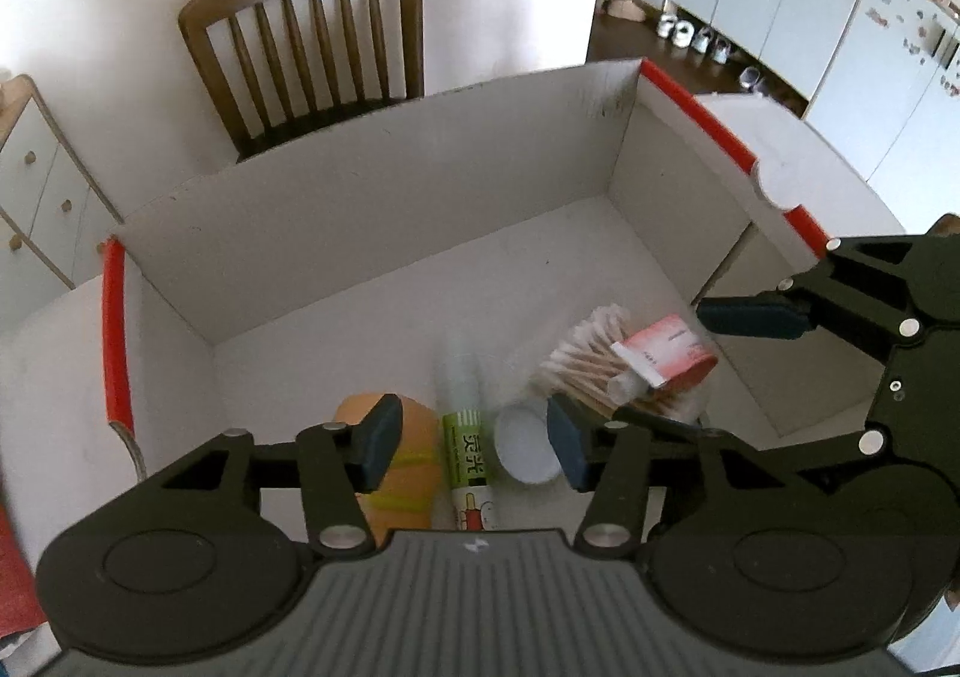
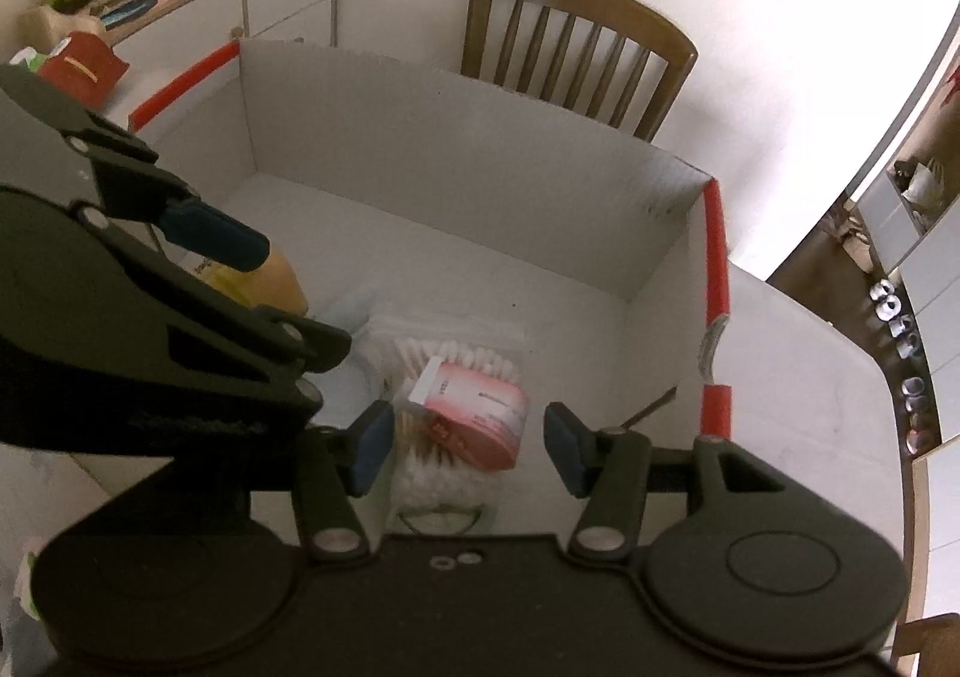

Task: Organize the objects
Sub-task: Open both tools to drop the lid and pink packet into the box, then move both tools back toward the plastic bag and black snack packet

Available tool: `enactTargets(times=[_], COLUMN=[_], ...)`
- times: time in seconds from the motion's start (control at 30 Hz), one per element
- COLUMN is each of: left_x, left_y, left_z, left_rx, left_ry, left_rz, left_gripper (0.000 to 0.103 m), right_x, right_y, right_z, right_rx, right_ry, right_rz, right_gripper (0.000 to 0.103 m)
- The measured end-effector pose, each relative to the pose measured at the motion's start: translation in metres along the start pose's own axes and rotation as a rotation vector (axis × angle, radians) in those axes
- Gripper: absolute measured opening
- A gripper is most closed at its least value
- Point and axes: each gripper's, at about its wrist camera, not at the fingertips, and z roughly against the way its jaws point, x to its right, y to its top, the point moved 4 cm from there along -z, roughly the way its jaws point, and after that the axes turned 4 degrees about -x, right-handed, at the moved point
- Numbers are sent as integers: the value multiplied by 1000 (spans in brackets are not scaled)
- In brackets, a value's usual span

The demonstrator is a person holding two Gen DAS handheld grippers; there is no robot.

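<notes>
Box [image 1: 372,209]: holds one glue stick [image 1: 467,452], one cotton-swab pack [image 2: 447,437], one orange toy [image 1: 403,473] at 9 o'clock.
Your tongs: left gripper [image 1: 474,443] and right gripper [image 2: 468,440] gape, gripping nothing.

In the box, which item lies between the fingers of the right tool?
The pink-labelled swab pack lies between the open right tool. The glue stick and orange toy lie under the left tool instead.

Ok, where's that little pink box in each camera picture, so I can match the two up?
Left wrist view: the pink box lies right of centre, on the cotton swabs, just below the right gripper's finger.
Right wrist view: the pink box lies low in the middle, between the right gripper's open fingers.
Shared landmark: the wooden chair behind the cardboard box.
</notes>
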Motion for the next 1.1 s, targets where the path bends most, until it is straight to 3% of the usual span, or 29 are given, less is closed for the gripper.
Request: enactTargets(times=[0.37,0.77,1.1], left_x=[-1,15,40], left_y=[-8,-20,-49], left_z=[34,100,155], left_rx=[73,179,262], left_ry=[-3,-21,-51], left_rz=[25,20,5], left_gripper=[53,53,53], right_x=[2,-7,-15], right_y=[0,-10,-29], right_z=[36,97,150], right_rx=[55,143,216], right_ry=[22,29,55], right_rz=[-5,8,8], right_gripper=[60,60,63])
